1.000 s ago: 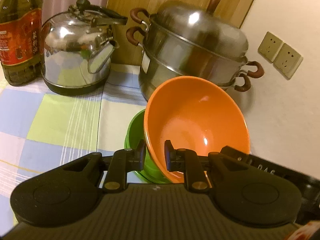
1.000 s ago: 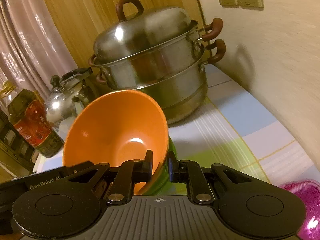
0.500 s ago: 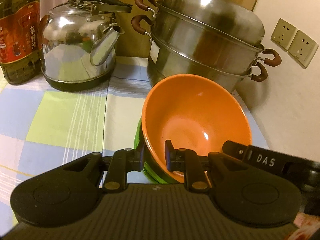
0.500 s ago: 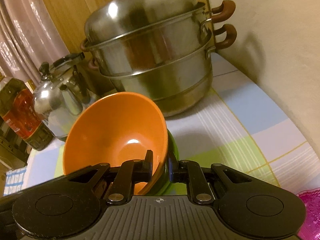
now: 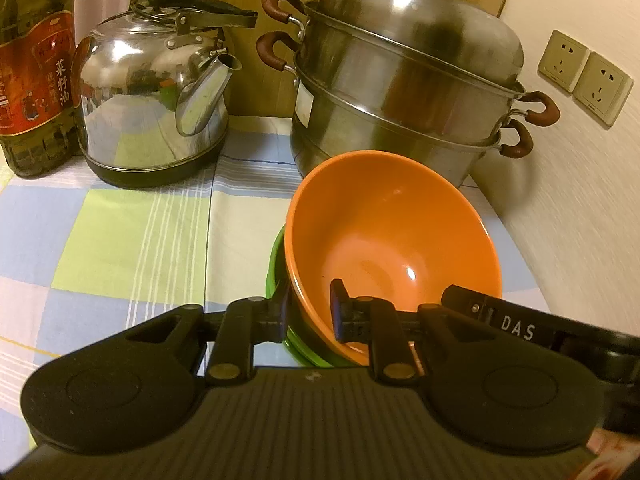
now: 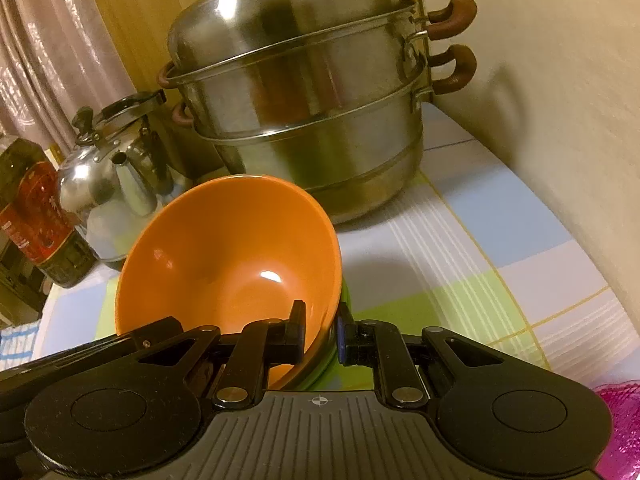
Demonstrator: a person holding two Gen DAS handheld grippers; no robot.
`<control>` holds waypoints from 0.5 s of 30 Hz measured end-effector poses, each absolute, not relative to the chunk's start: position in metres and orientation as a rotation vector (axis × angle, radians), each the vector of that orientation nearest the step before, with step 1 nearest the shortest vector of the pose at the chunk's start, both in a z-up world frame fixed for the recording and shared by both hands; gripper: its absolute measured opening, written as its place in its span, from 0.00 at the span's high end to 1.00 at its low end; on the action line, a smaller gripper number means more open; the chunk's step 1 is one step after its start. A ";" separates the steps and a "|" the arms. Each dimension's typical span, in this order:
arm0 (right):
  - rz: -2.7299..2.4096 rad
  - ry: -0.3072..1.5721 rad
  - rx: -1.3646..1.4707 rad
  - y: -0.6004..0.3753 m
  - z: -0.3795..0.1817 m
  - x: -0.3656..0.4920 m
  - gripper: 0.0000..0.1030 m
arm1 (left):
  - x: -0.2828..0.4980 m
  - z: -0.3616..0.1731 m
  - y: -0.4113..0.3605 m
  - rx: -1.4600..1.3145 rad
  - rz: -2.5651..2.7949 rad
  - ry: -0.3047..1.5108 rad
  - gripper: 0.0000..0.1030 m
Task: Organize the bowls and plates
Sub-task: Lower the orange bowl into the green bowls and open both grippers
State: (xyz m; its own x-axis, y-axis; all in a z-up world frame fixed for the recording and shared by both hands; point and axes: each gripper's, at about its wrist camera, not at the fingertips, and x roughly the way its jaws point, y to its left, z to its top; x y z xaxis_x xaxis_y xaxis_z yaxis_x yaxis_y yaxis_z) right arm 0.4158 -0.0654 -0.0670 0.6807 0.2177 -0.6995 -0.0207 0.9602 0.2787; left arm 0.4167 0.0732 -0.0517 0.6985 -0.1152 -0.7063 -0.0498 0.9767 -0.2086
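Note:
An orange bowl [image 5: 392, 240] [image 6: 224, 248] sits nested in a green bowl [image 5: 276, 268] [image 6: 346, 294], tilted, low over the checked tablecloth [image 5: 120, 240]. My left gripper [image 5: 310, 312] is shut on the near left of the two rims, one finger outside the green bowl and the other inside the orange one. My right gripper [image 6: 320, 326] is shut on the near right of the same rims in the same way. Its black body marked DAS [image 5: 516, 328] shows in the left wrist view. The bowls' undersides are hidden.
A tall steel steamer pot [image 5: 400, 92] [image 6: 304, 120] stands just behind the bowls, against the wall. A steel kettle [image 5: 156, 92] and an oil bottle [image 5: 32, 68] stand at the back left. Wall sockets [image 5: 584, 76] are on the right; something pink [image 6: 620, 420] lies at bottom right.
Both grippers, still clamped on the stacked bowls, have come lower and nearer the steamer pot. The orange bowl now covers more of the green one.

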 end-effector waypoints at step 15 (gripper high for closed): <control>0.177 0.798 0.254 -0.064 -0.069 0.414 0.59 | 0.412 -0.055 0.083 -0.232 -0.009 0.781 0.78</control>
State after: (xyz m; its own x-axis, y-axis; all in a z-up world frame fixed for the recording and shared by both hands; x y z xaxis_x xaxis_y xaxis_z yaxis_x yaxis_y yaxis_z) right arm 0.4139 -0.0636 -0.0686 0.6860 0.2516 -0.6827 -0.0610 0.9549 0.2906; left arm 0.4118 0.0831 -0.0545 0.7116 -0.0940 -0.6963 -0.0772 0.9745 -0.2105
